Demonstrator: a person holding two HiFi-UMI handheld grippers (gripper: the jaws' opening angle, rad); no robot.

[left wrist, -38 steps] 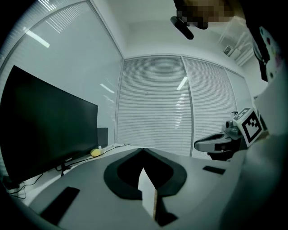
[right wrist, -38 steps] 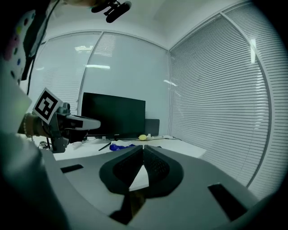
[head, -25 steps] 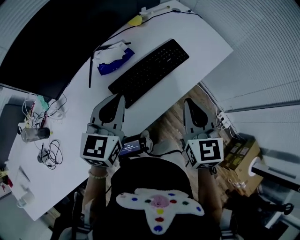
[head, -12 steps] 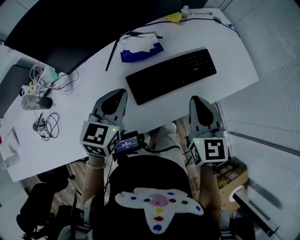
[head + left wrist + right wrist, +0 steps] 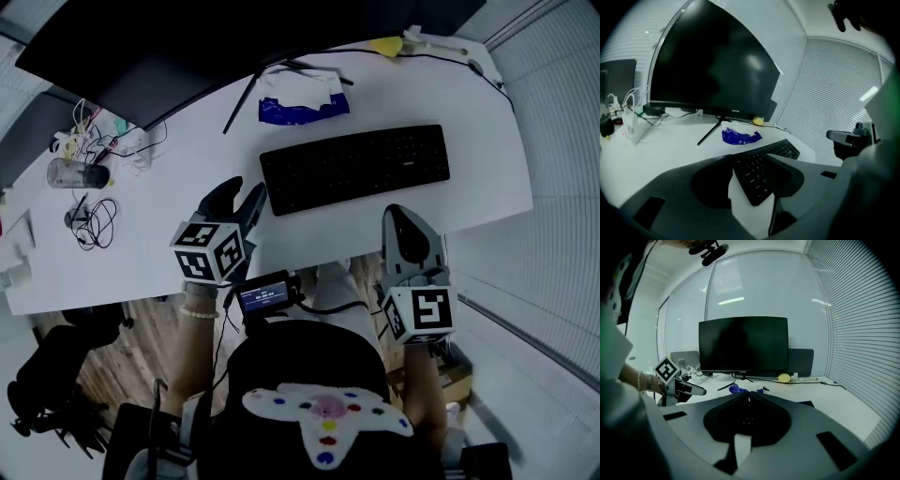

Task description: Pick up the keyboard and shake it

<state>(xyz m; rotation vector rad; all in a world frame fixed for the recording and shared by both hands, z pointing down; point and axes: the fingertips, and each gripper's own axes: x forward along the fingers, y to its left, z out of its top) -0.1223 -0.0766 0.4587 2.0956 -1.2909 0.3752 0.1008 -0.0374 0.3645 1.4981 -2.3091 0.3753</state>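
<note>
The black keyboard (image 5: 354,167) lies flat on the white desk (image 5: 169,216), in front of the dark monitor (image 5: 178,56). My left gripper (image 5: 247,187) hovers over the desk just short of the keyboard's left end, and its jaws are opening. In the left gripper view, the keyboard's (image 5: 757,176) near corner shows in the gap of the left gripper (image 5: 748,158), with no pad pressing on it. My right gripper (image 5: 396,211) is shut and empty at the desk's front edge, below the keyboard's right half. The right gripper (image 5: 749,397) points at the monitor (image 5: 743,345).
A blue tissue pack (image 5: 302,101) lies behind the keyboard by the monitor stand. A yellow object (image 5: 386,44) and a cable sit at the desk's back right. A glass jar (image 5: 75,173) and tangled cables (image 5: 94,225) are at the far left. Wooden floor shows under the desk's edge.
The left gripper's jaws have parted from shut and it has swung toward the keyboard's left end. The head view has turned, so the desk now lies more level. The right gripper stays shut.
</note>
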